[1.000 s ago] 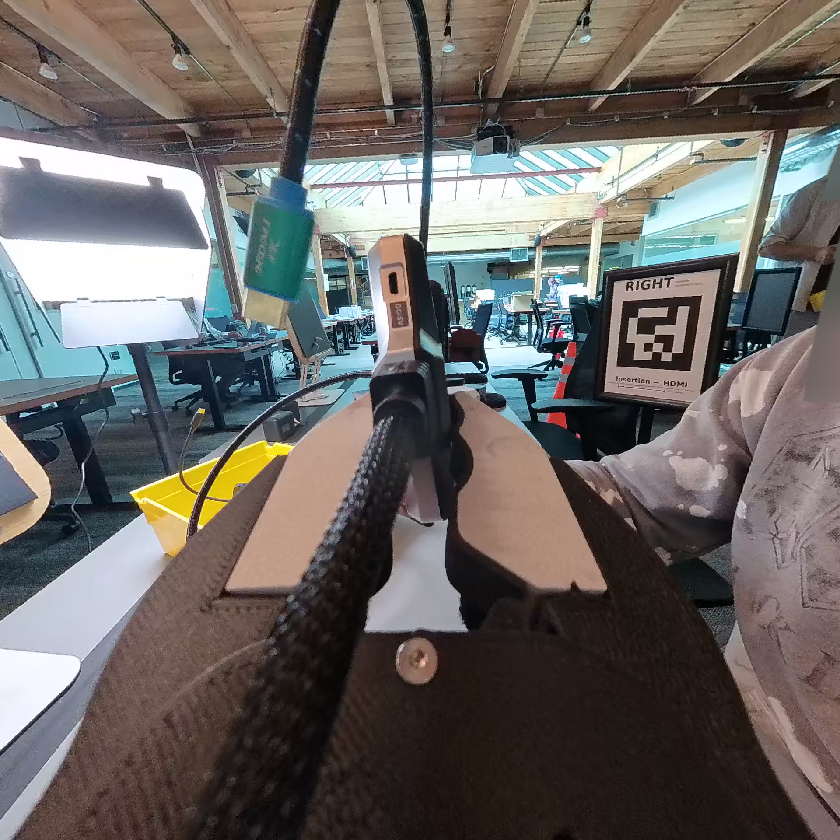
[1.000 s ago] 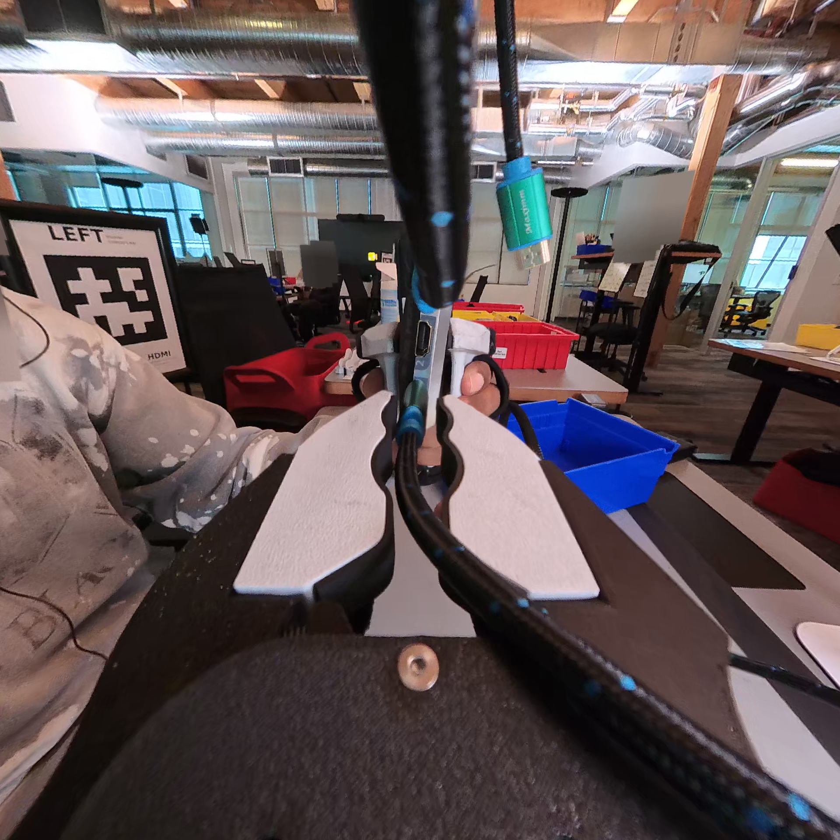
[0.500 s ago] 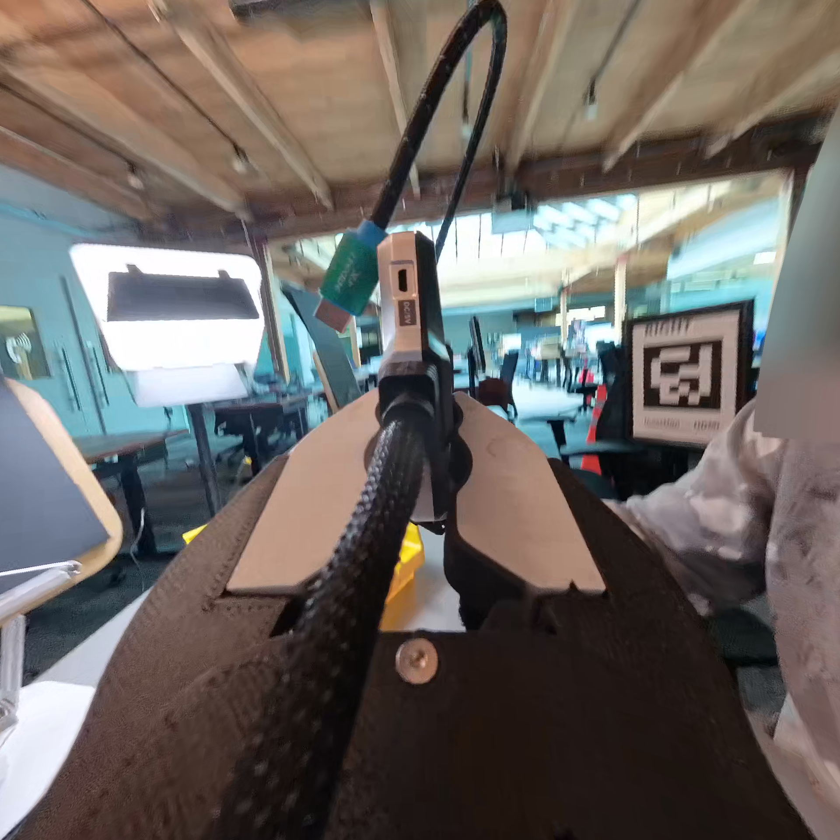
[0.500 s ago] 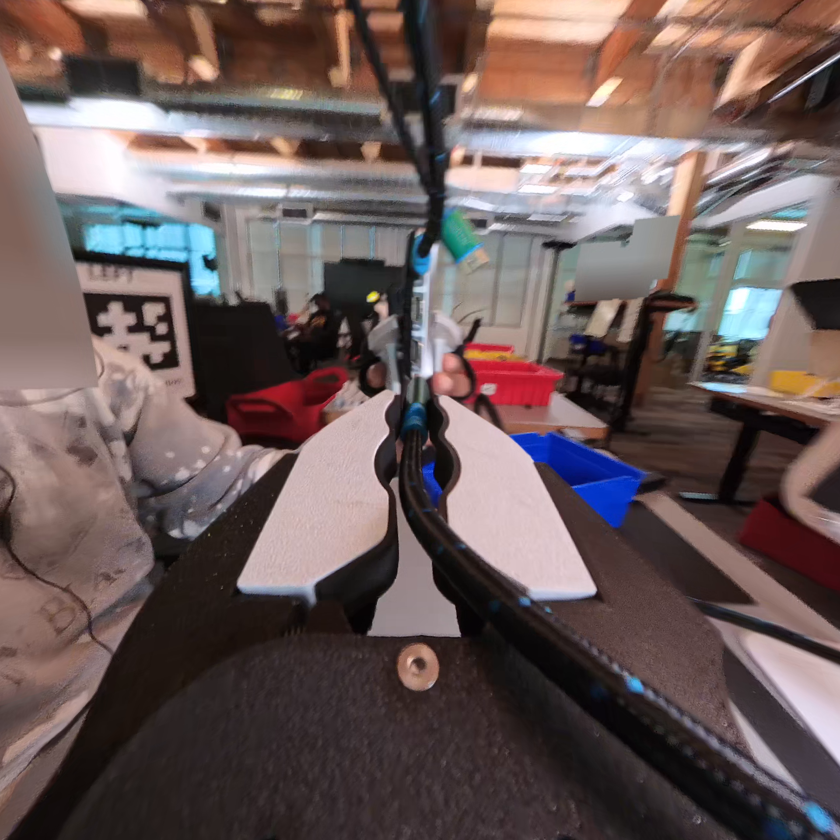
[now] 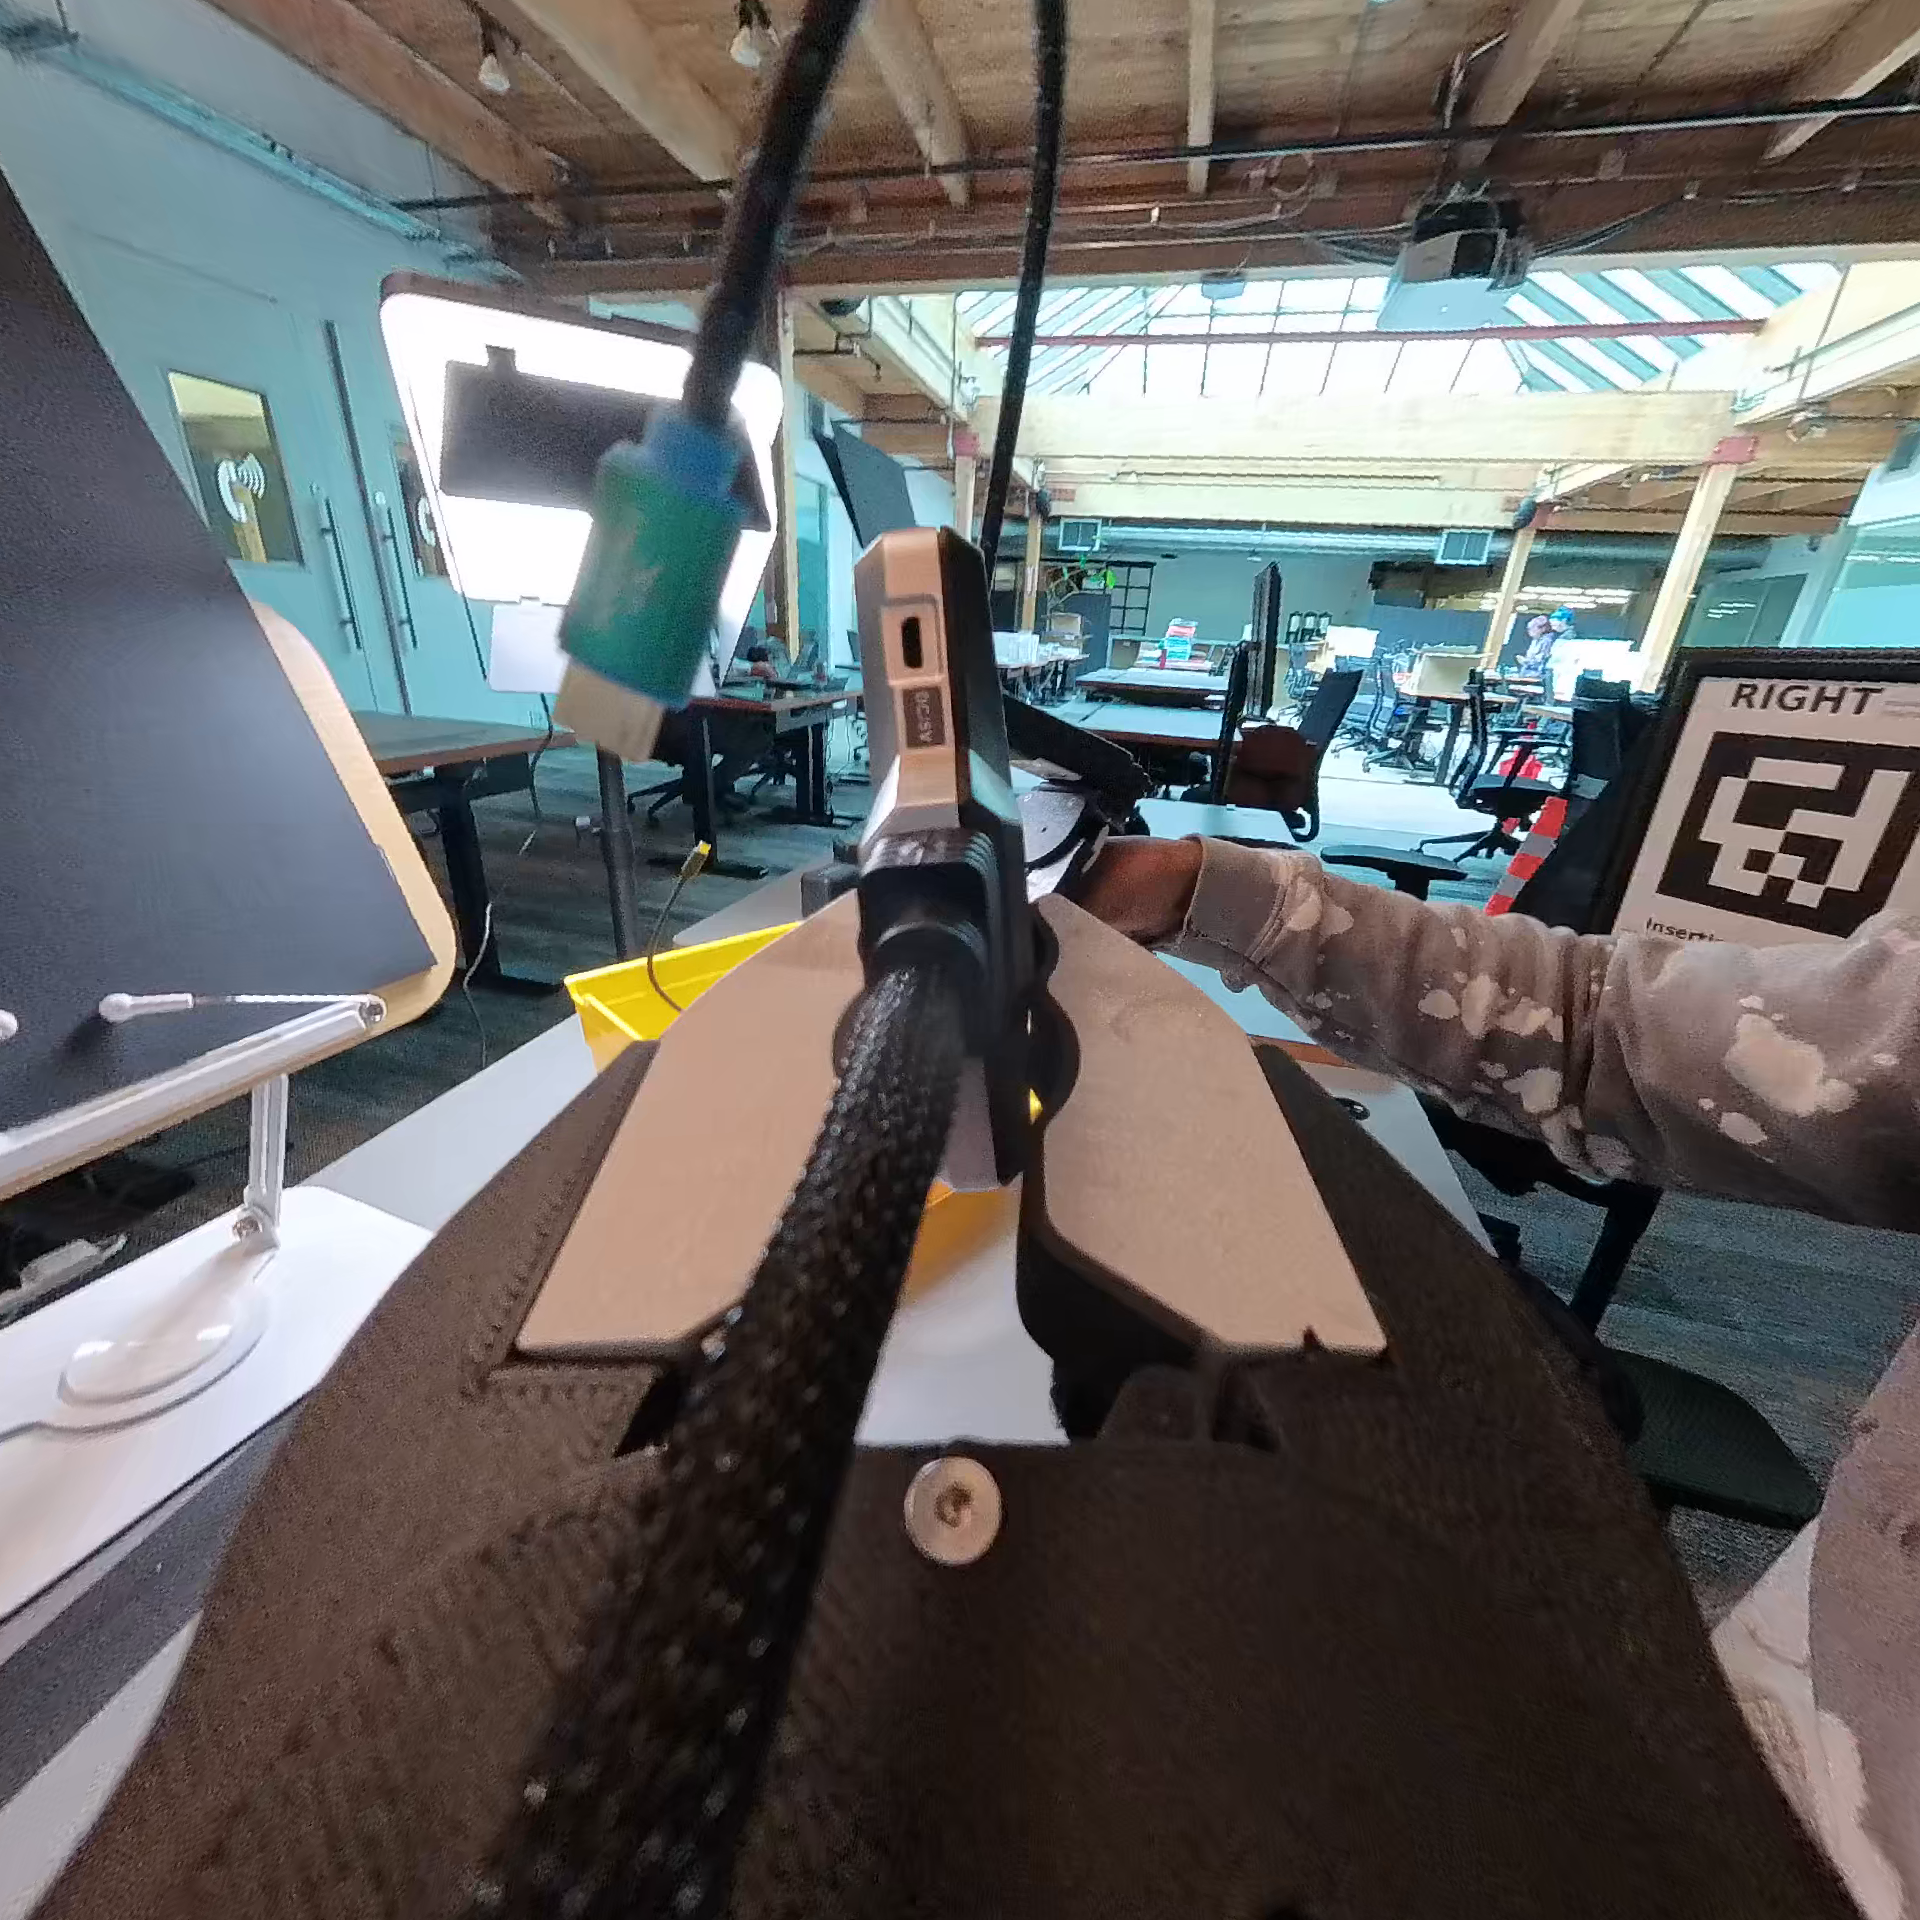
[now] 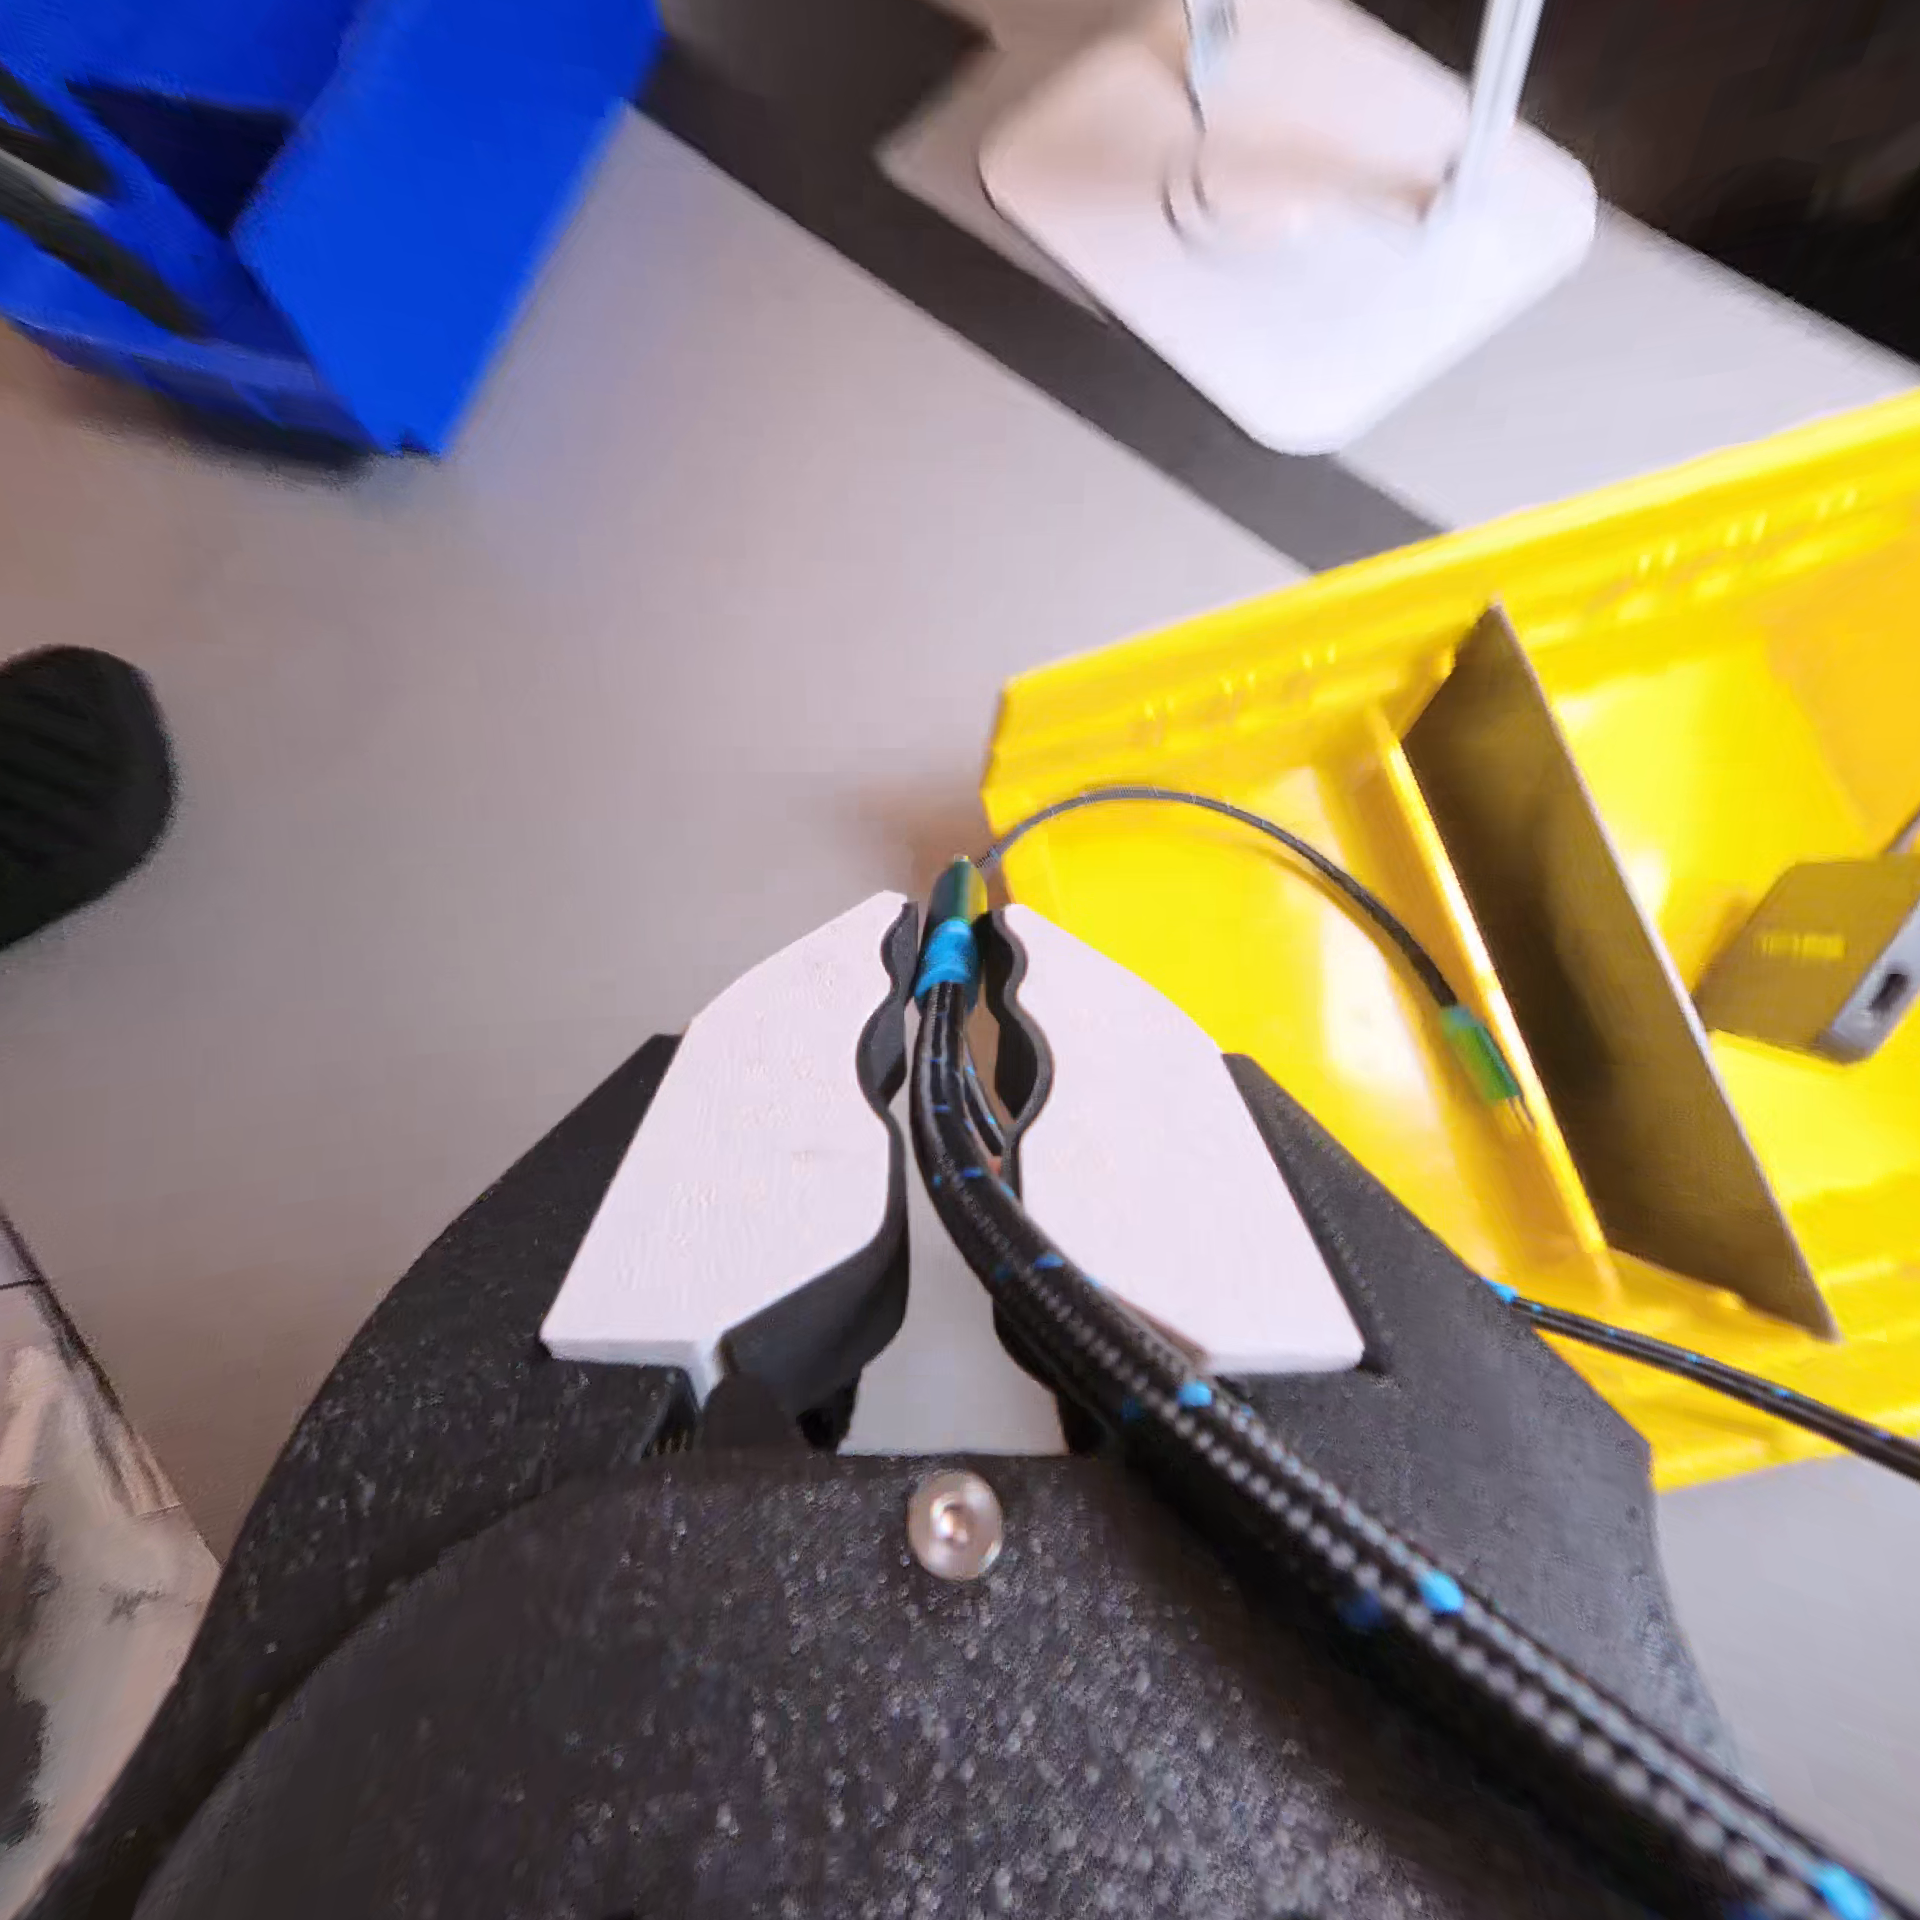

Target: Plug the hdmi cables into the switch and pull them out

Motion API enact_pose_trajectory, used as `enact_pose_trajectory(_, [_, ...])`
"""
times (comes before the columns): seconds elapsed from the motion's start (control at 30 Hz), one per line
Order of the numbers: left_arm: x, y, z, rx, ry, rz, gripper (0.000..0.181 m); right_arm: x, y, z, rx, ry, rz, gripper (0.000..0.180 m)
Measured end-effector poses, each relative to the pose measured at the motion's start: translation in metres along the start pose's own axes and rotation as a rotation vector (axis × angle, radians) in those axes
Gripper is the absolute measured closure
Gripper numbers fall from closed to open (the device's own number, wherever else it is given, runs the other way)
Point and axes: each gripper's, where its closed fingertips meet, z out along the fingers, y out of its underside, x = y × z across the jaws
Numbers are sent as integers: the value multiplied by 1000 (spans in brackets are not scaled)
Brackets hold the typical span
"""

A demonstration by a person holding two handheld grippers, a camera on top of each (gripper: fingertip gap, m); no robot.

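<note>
My left gripper is shut on the grey-and-black HDMI switch and holds it upright in the air. A thick black braided cable is plugged into the switch's near end. A loose green HDMI plug dangles to the left of the switch. My right gripper is shut on a green plug with a blue collar. It points down at the grey table beside the yellow bin. No switch shows in the right wrist view in front of that plug.
The yellow bin holds a divider, a small grey box and another green plug. A blue bin and a white stand base lie beyond. A sleeved arm reaches behind the switch. A tablet stand is at the left.
The right wrist view has swung from facing the switch down to the table and yellow bin, with the plug still in my grip. The dangling green plug swung left of the switch.
</note>
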Motion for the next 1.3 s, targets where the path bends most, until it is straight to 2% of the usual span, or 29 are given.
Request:
enact_pose_trajectory(0.27, [-5, 12, 3, -58, -36, -30, 157, 56, 48, 69, -407, 250, -4, 167])
enact_pose_trajectory(0.37, [-9, 10, 0, -61, -51, -40, 157, 66, 65, 75, -534, 278, -26, 167])
enact_pose_trajectory(0.5, [-20, 13, -5, -76, -95, -64, 157, 55, 61, 61, -529, 232, -72, 161])
enact_pose_trajectory(0.63, [-28, 23, -3, -95, -108, -90, 157, 30, 37, 30, -341, 156, -116, 148])
enact_pose_trajectory(0.77, [-24, 36, 8, -107, -56, -108, 157, -8, -9, -3, 55, 51, -194, 146])
enact_pose_trajectory(0.97, [3, 48, 31, -44, 122, -169, 157, -132, -62, -28, 626, -344, -235, 146])
enact_pose_trajectory(1.07, [20, 52, 40, -22, 200, -177, 157, -168, -88, -40, 853, -493, -180, 145])
enact_pose_trajectory(1.13, [29, 52, 43, -7, 239, -173, 157, -178, -104, -54, 975, -593, -122, 147])
enact_pose_trajectory(1.17, [32, 52, 44, -1, 253, -176, 157, -181, -109, -60, 1024, -634, -112, 153])
enact_pose_trajectory(1.23, [32, 50, 44, 11, 247, -174, 157, -187, -113, -65, 1054, -675, -133, 168])
enact_pose_trajectory(1.3, [32, 49, 42, 18, 258, -173, 157, -190, -114, -66, 1066, -689, -153, 168])
